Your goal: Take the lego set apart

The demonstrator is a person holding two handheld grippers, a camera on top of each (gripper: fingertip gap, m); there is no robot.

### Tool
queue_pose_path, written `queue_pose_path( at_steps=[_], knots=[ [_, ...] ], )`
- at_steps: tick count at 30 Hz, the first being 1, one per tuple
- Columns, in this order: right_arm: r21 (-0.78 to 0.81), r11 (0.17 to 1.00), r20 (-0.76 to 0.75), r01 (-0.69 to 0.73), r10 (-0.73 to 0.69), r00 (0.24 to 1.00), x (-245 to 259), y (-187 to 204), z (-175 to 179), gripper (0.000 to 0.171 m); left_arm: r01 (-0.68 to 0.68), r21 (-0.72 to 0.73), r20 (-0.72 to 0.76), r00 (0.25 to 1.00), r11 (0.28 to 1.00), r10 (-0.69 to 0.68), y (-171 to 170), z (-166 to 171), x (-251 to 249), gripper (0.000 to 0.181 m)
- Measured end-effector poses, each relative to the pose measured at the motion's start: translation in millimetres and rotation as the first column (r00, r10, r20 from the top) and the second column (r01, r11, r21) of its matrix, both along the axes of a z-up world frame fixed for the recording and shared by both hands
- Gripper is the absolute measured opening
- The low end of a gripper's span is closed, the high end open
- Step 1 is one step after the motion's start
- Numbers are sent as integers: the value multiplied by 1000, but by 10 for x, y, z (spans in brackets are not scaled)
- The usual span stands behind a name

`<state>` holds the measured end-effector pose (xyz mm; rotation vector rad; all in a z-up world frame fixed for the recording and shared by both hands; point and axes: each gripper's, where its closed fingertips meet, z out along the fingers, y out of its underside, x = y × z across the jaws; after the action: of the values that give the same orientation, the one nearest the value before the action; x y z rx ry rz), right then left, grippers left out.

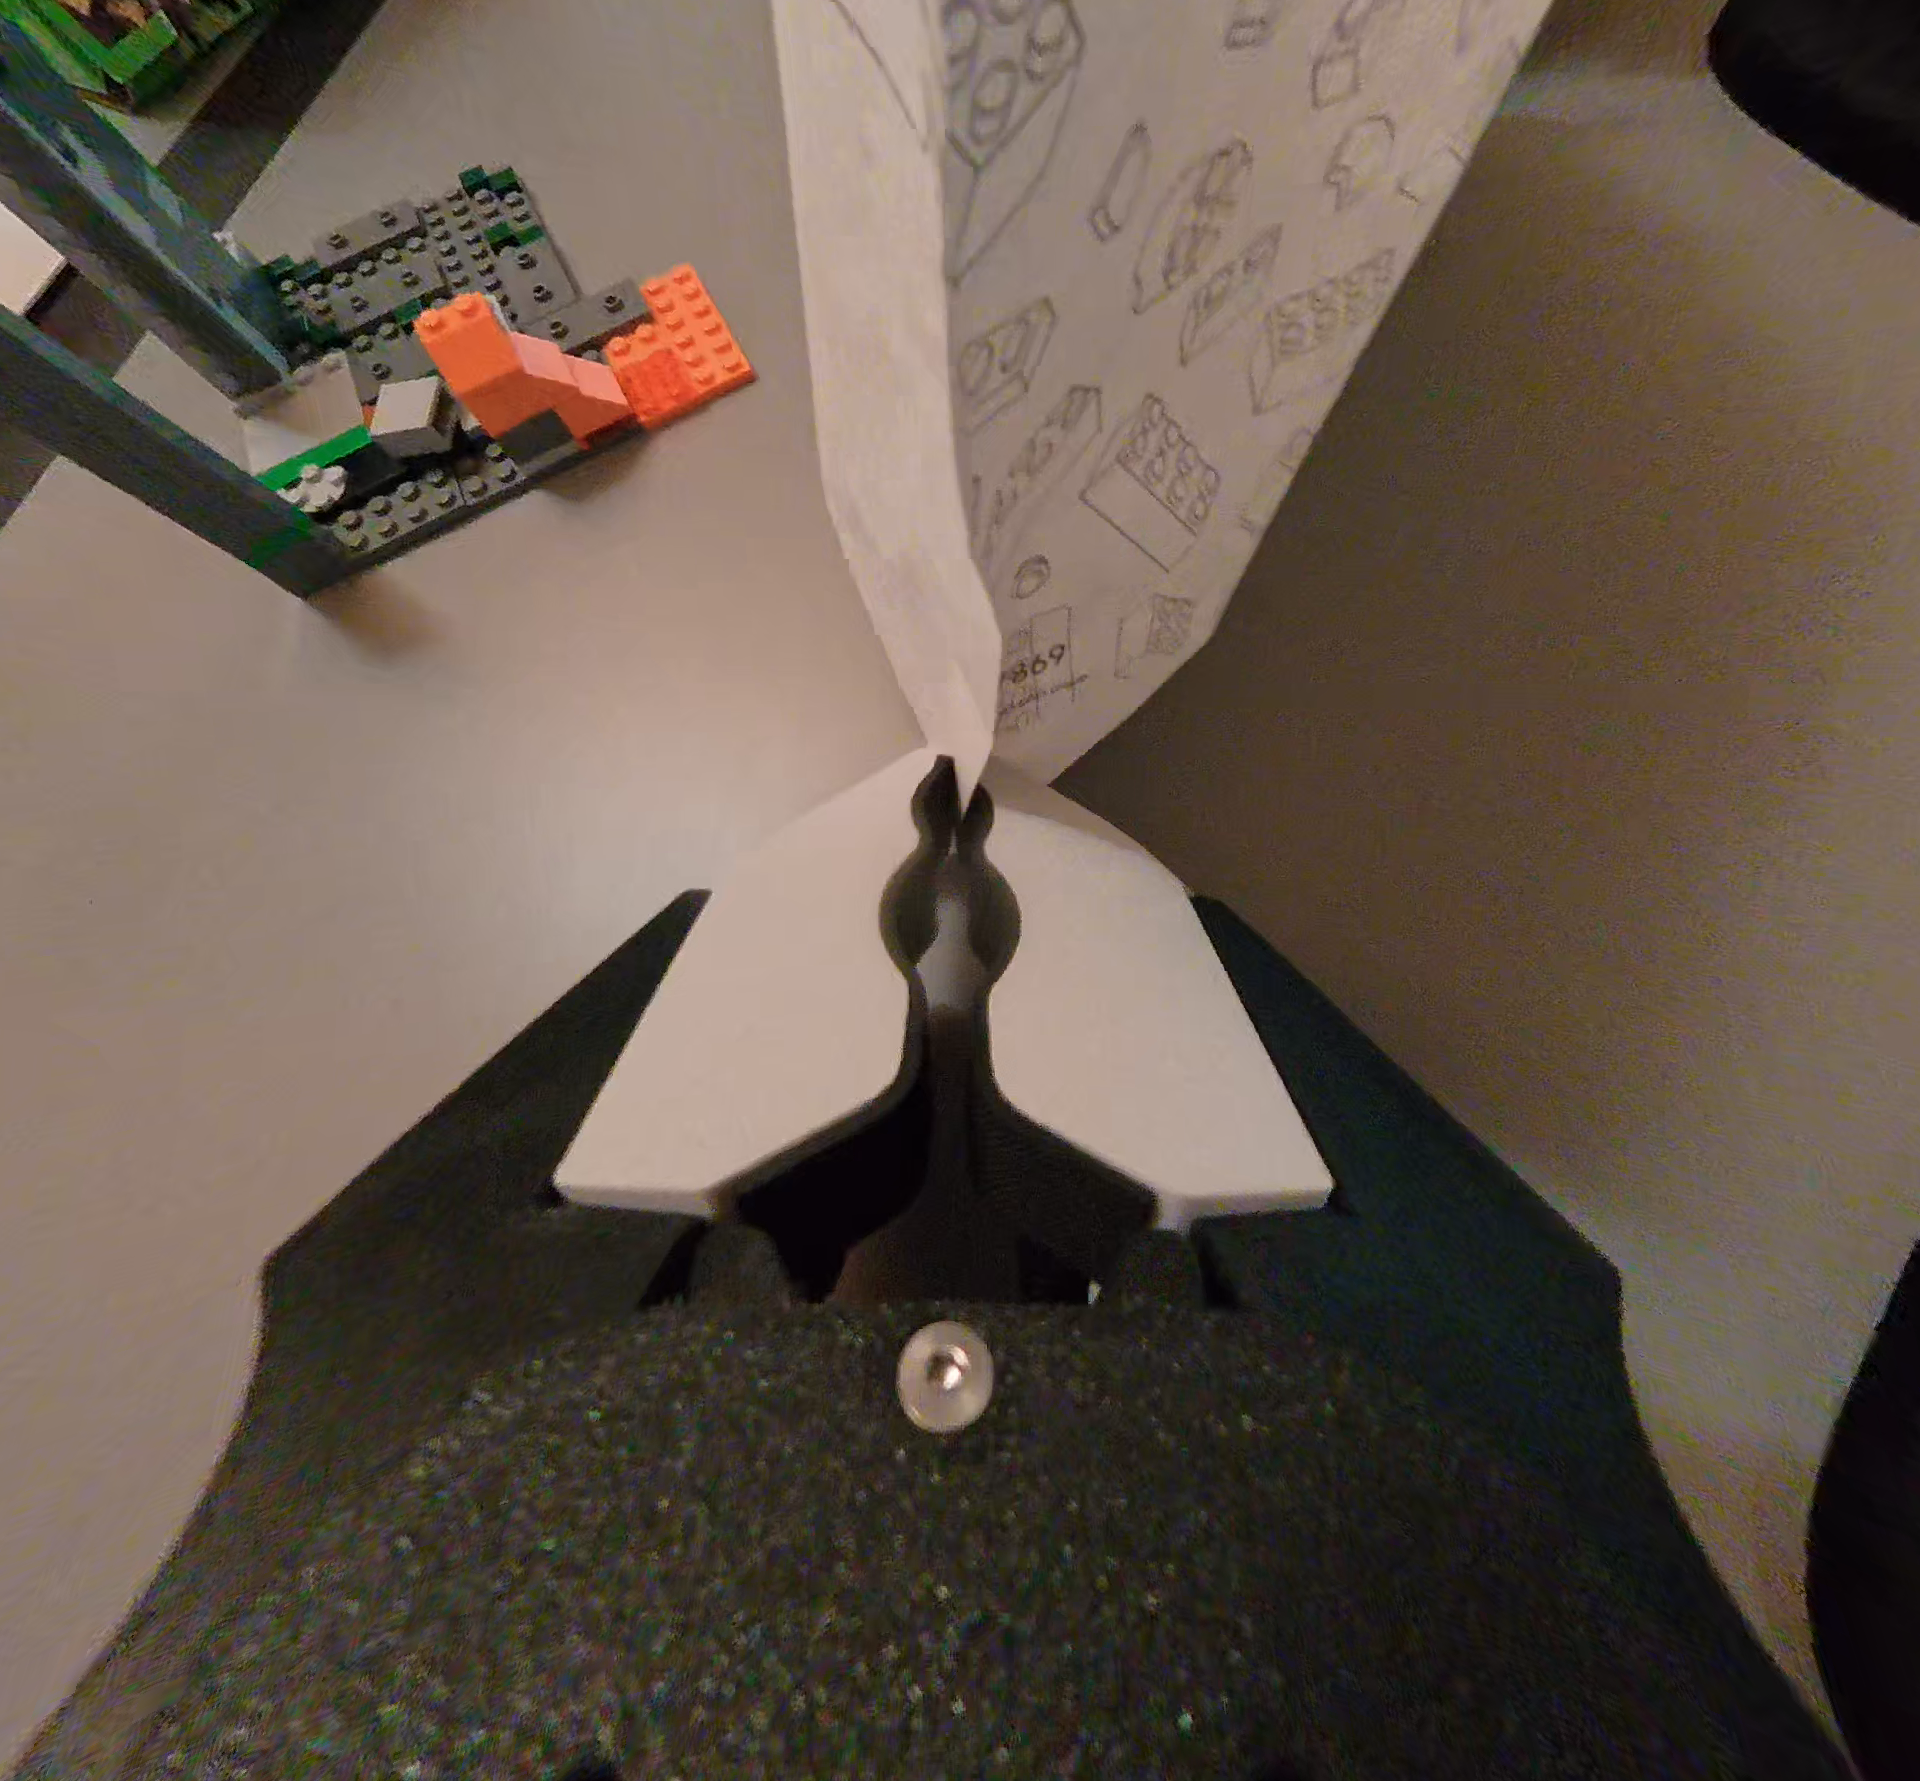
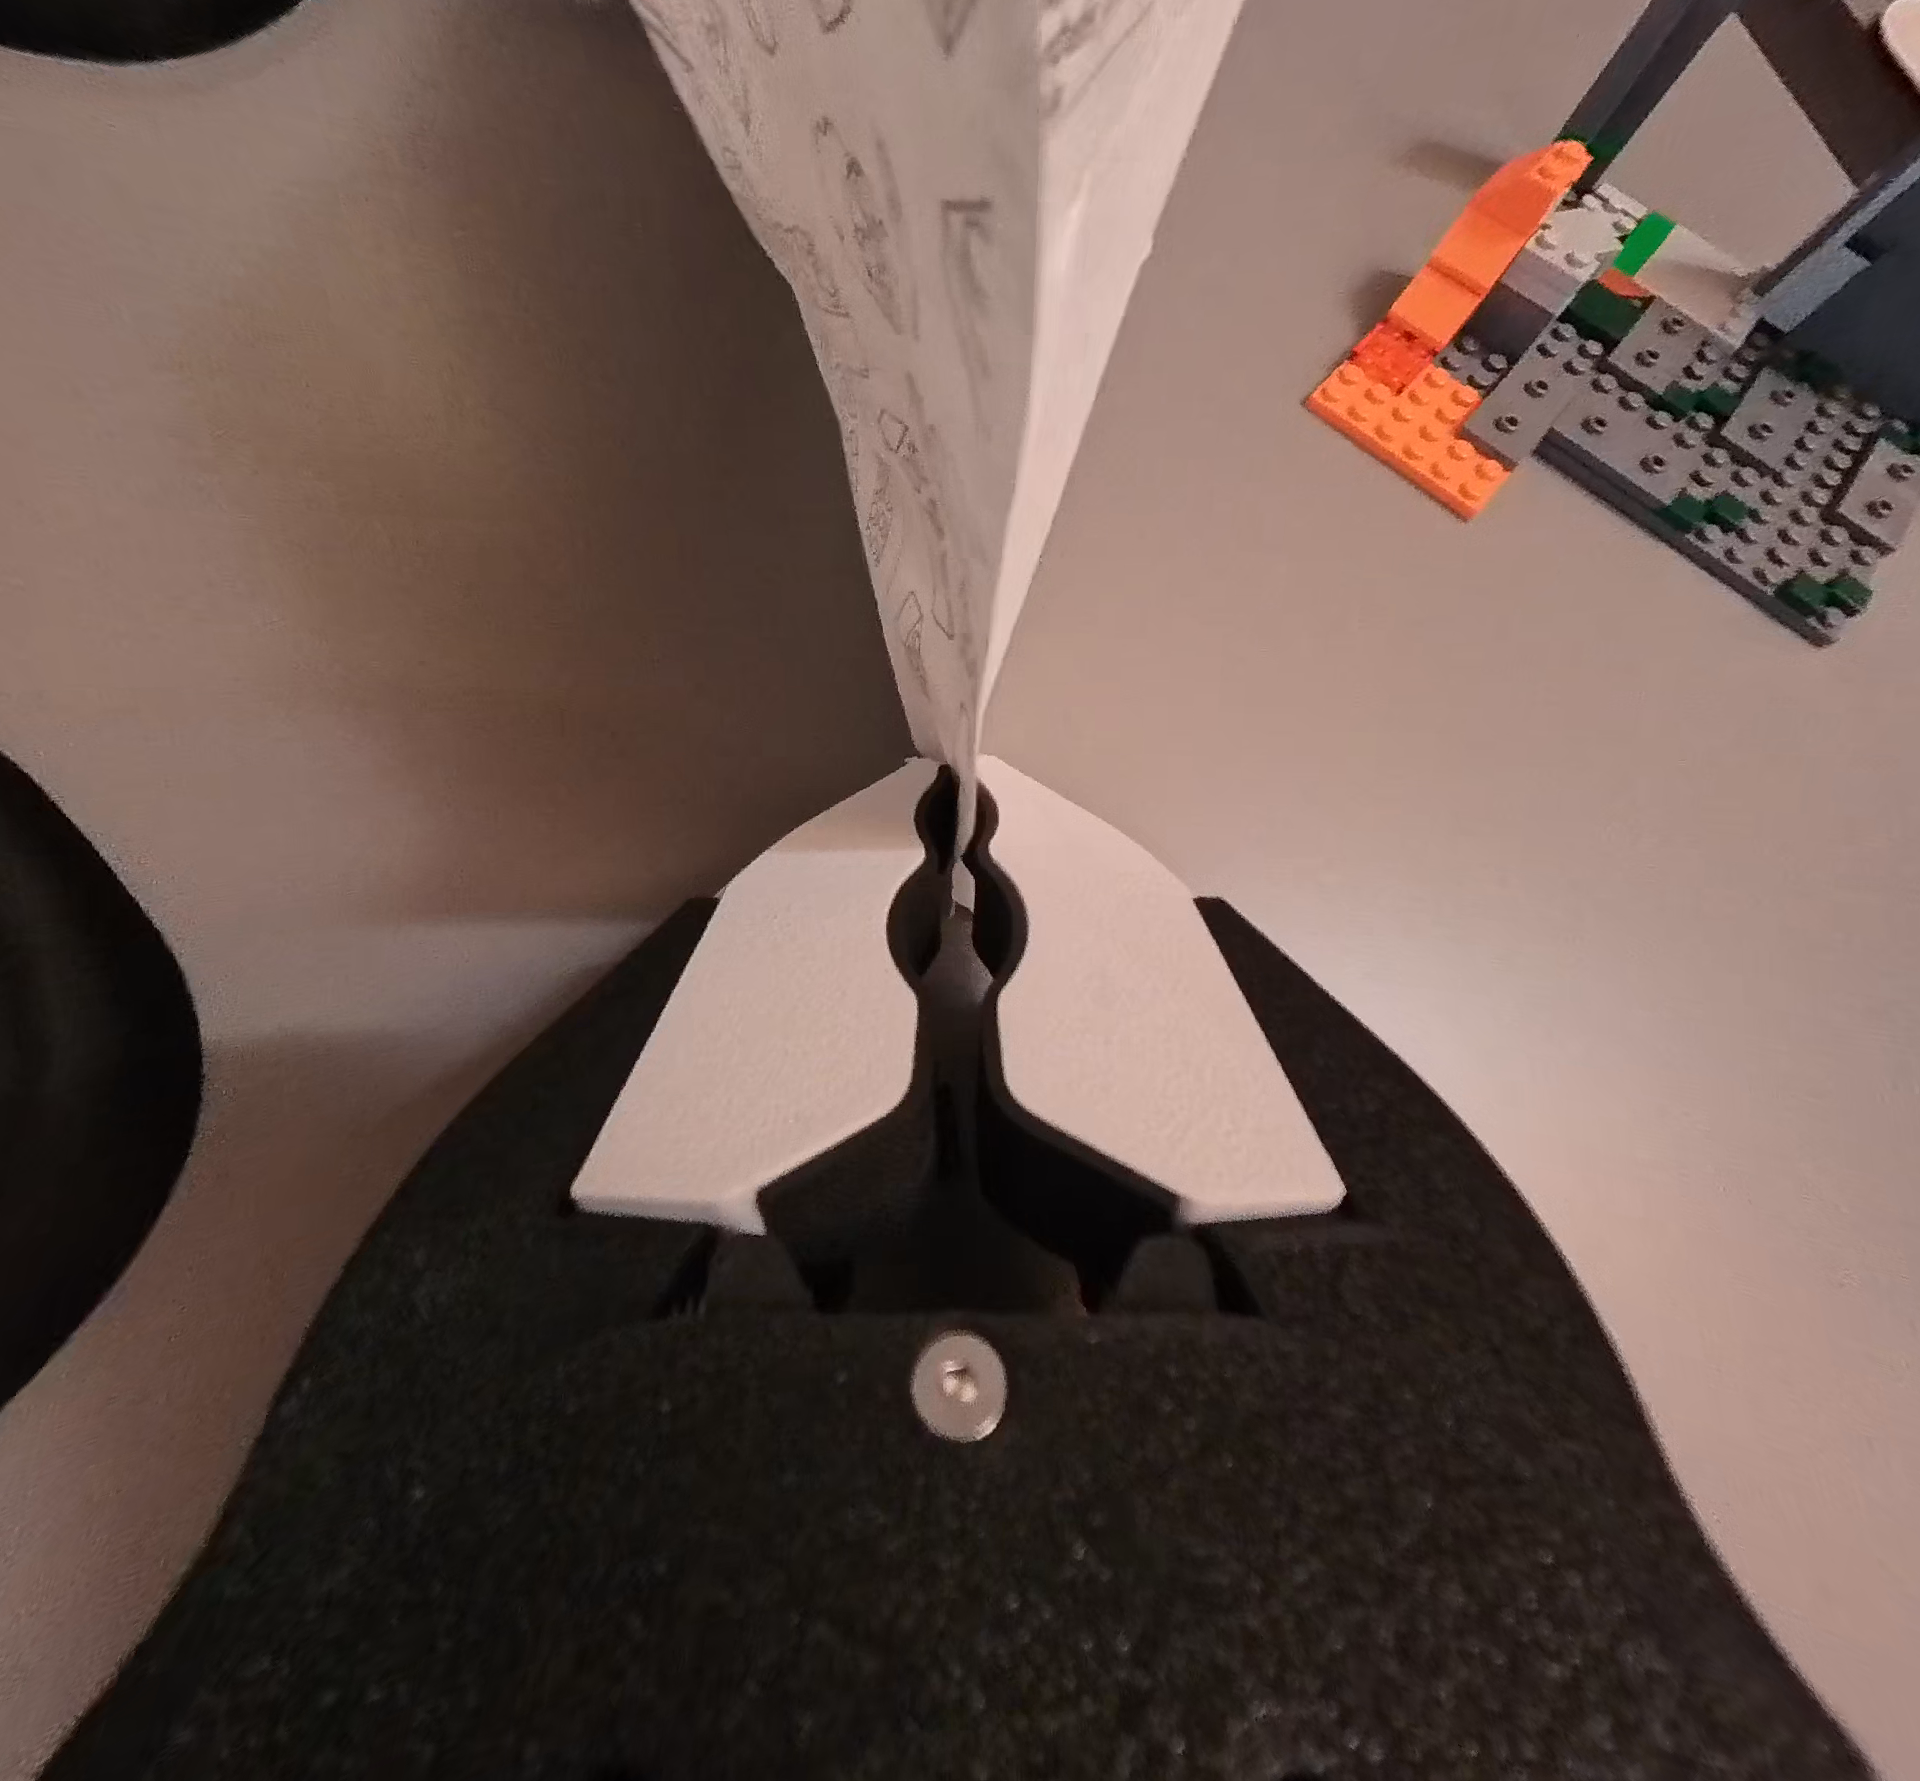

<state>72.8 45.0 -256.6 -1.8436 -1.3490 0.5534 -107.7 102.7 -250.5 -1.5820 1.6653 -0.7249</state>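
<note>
Pale tabletop (image 1: 520, 796) carries the lego set (image 1: 488, 370) (grey plates, orange bricks), well apart from both tongs. Left tongs (image 1: 958, 796) and right tongs (image 2: 961, 796) each pinch a printed paper sheet (image 1: 1143, 277).

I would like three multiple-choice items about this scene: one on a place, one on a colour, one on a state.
1. In the left wrist view, where is the lego build relative to the paper bag?
A. left of it
B. right of it
C. inside it

2. What colour is the flat plate at the build's near corner in the right wrist view?
A. blue
B. orange
C. yellow

3. What is the state of the left gripper?
A. wide open
B. shut on a brick
C. shut on the paper bag

Answers: 1 A, the build lies at the left edge; 2 B, its studs are orange; 3 C, the tips pinch the paper.
</note>
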Motion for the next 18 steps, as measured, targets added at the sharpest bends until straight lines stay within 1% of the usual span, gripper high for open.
queue_pose_path(
  at_steps=[4, 6, 8, 13, 15, 18],
  knots=[
    [21, 999, 14, -33, 33, 999, -259, 18, -8, 0, 36, 20, -2, 999, 999, -36, -114, -13, 167, 0],
    [29, 999, 23, -36, 36, 999, -367, 40, -9, 0, 25, 50, 4, 1000, 998, -25, -127, -1, 258, 0],
    [17, 1000, 14, -27, 26, 1000, -392, 58, -7, 0, 8, 42, 9, 1000, 999, -9, -110, 4, 271, 0],
    [9, 1000, 8, 10, -10, 1000, -246, 59, 12, 0, -16, 30, 17, 1000, 999, 15, -75, 31, 169, 0],
    [0, 1000, -14, 30, -30, 999, -144, 54, 64, 0, -34, 25, 37, 999, 999, 33, -38, 80, 99, 0],
    [-11, 999, -7, 41, -41, 999, -41, 19, 97, 1, -44, 19, 71, 997, 999, 43, -23, 164, 53, 0]
  ],
)
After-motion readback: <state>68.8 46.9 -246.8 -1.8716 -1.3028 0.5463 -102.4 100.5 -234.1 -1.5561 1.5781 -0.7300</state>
